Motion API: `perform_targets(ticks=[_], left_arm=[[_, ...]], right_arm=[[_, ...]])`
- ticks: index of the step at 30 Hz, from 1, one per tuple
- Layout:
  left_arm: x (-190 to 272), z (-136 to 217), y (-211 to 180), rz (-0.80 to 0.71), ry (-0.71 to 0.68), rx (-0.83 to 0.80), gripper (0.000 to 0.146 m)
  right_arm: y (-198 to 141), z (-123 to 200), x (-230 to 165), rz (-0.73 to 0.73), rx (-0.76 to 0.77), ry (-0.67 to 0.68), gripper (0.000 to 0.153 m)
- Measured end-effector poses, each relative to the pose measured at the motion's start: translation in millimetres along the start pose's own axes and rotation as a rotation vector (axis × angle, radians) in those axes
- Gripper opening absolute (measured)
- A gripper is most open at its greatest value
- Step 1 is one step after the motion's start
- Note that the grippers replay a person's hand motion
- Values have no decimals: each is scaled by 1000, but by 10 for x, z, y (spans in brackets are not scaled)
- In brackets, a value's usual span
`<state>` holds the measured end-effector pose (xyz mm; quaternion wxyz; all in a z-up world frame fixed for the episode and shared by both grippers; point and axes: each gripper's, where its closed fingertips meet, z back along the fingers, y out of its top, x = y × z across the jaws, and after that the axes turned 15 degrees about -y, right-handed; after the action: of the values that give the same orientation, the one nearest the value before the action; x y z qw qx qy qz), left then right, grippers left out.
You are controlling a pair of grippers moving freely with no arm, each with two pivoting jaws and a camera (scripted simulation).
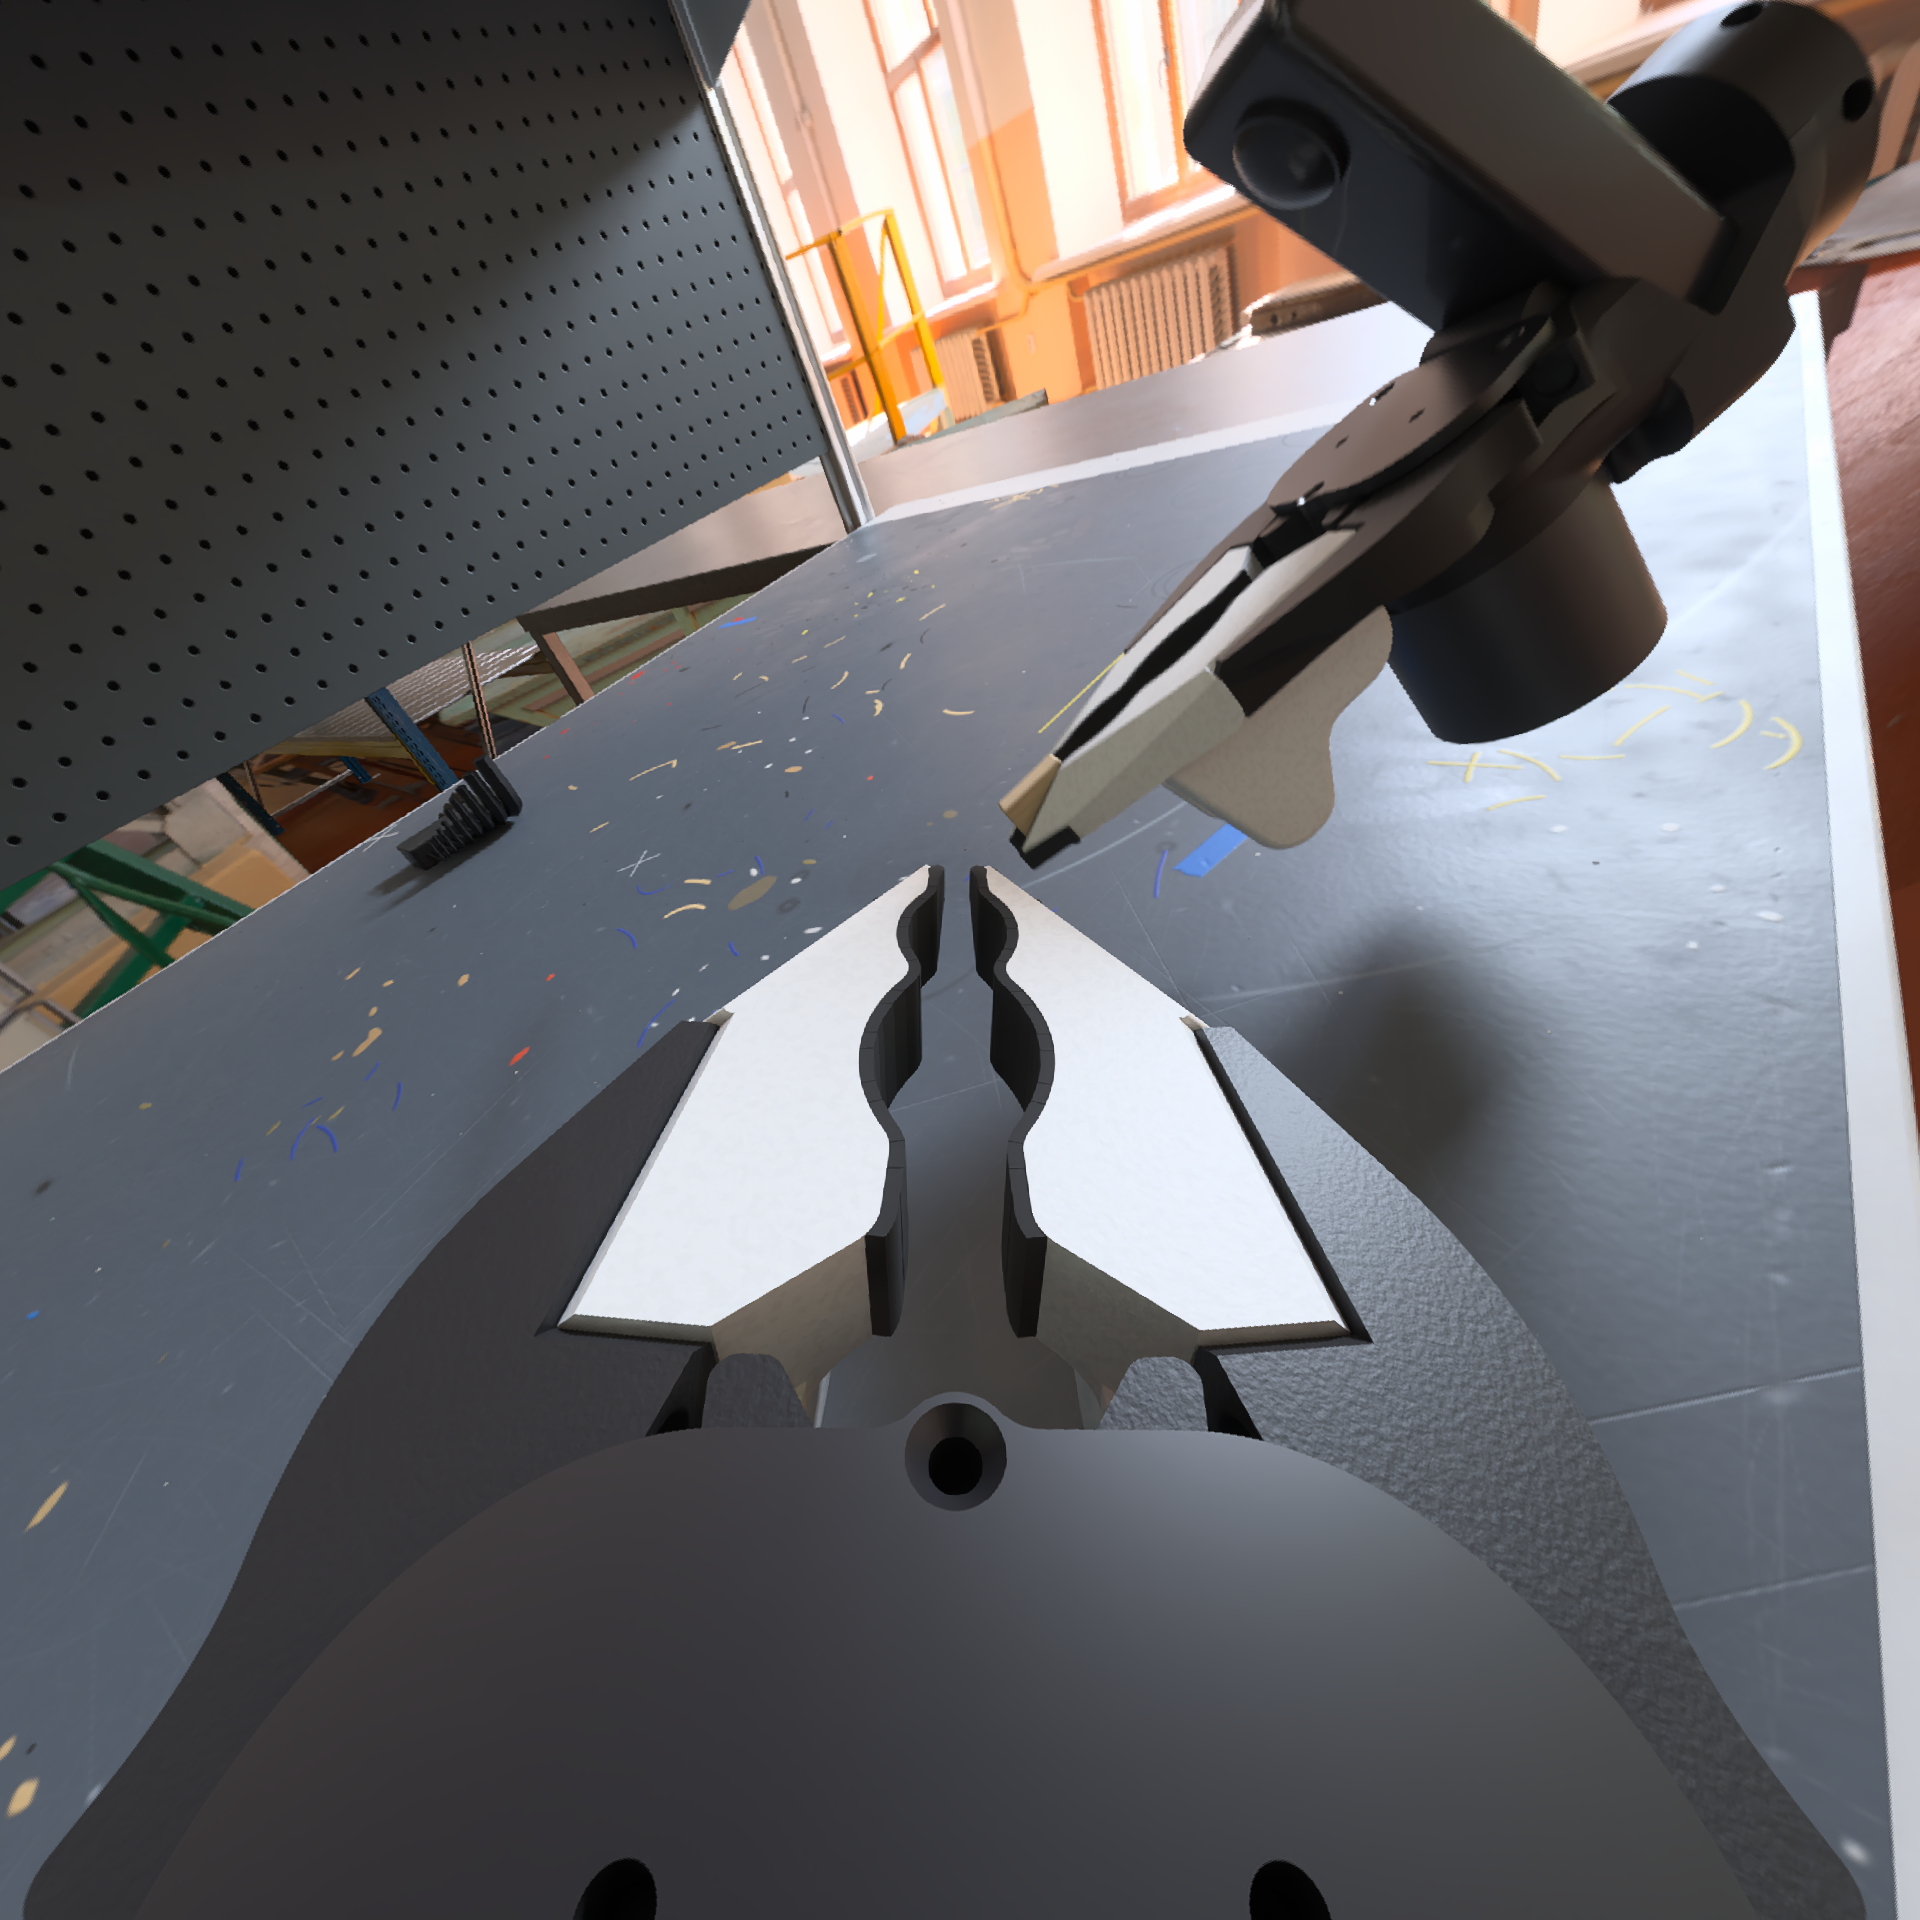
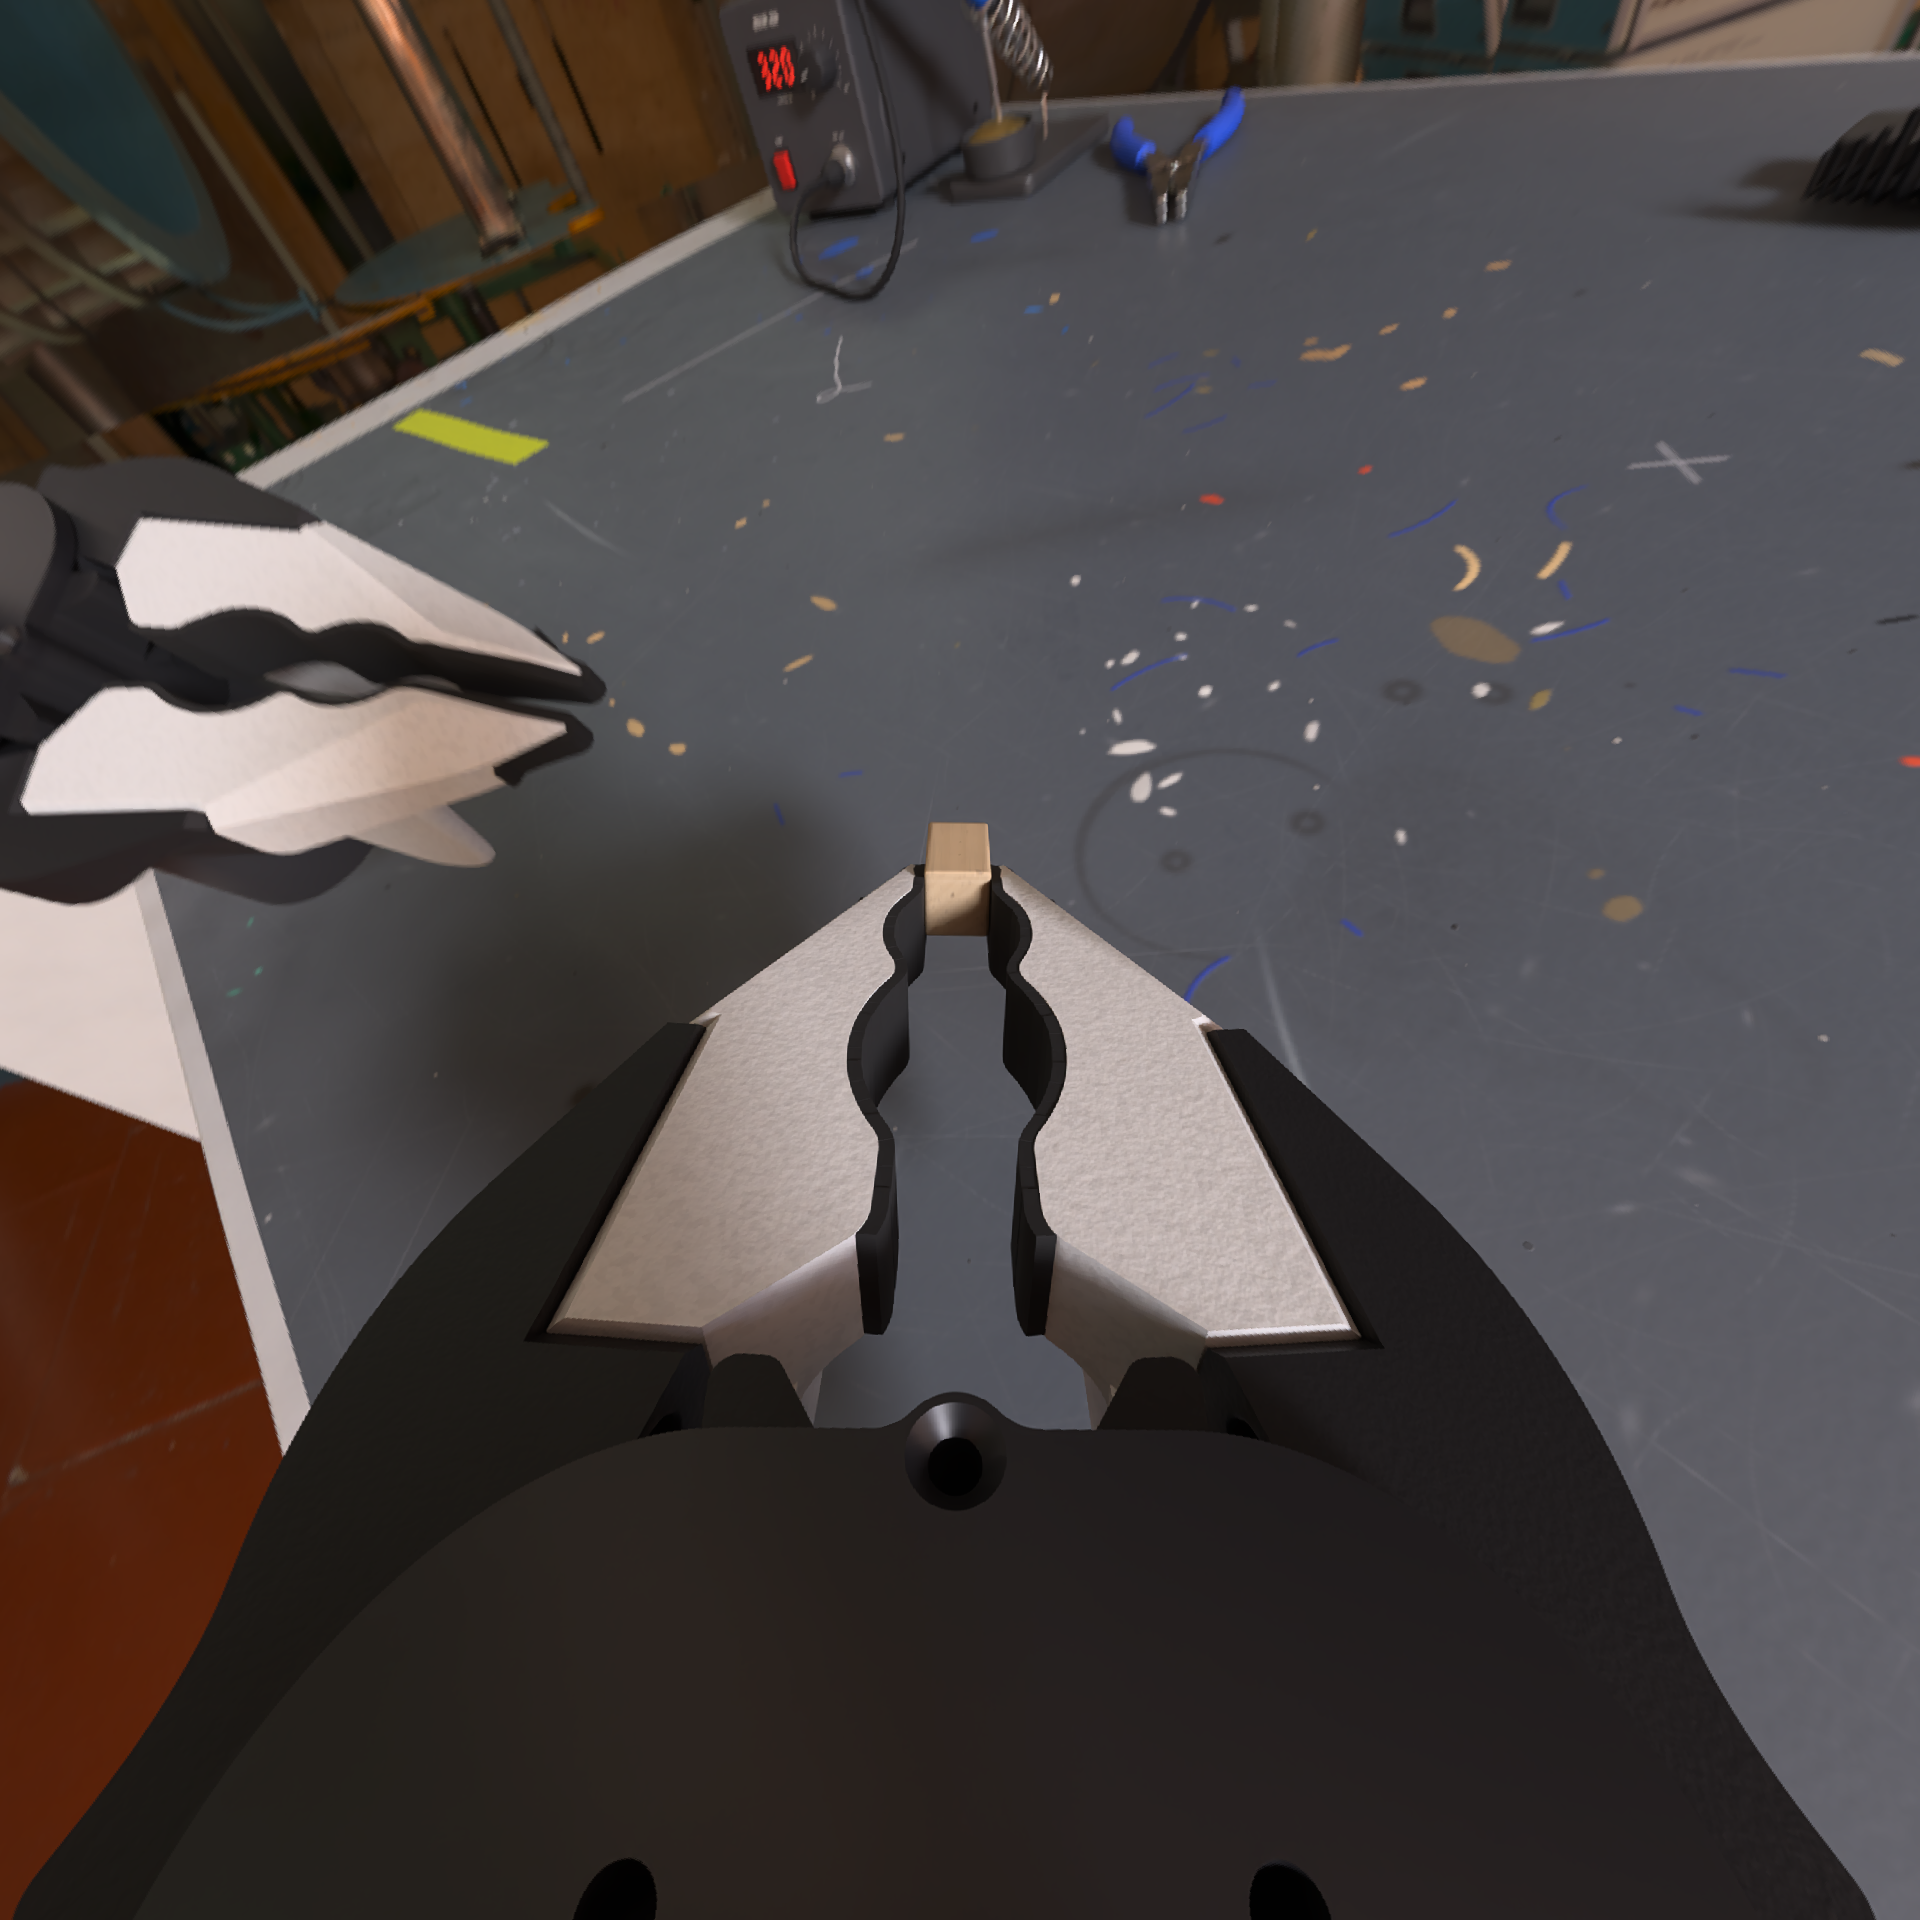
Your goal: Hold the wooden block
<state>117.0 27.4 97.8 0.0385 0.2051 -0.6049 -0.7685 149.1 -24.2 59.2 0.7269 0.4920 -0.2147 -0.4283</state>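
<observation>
grey bench (image 2: 1351,1039) | wooden block (image 2: 957,894) btwn right gripper (image 2: 957,883) tips

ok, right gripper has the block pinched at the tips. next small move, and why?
Probably just hold steady, maybe a slight lift. The right gripper is shut on the wooden block only at its very fingertips, above the table, so a fast move risks a slip. The left gripper is nearly shut, holds nothing and sits close by.
</observation>
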Motion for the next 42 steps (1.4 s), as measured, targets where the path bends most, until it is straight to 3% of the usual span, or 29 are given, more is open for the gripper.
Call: perform_targets(ticks=[9,25,33,37,42], left_arm=[[-66,73,64,-14,56,47,5],[-45,40,40,-36,47,25,5],[-74,43,81,17,78,63,5],[-92,49,89,51,63,81,5],[-95,93,209,89,46,194,5]], right_arm=[[315,132,-66,-177,234,61,10],[257,69,-118,-178,174,95,10],[358,155,-119,-93,296,-5,10],[401,186,-136,-120,330,14,10],[370,122,-201,-293,264,138,10]])
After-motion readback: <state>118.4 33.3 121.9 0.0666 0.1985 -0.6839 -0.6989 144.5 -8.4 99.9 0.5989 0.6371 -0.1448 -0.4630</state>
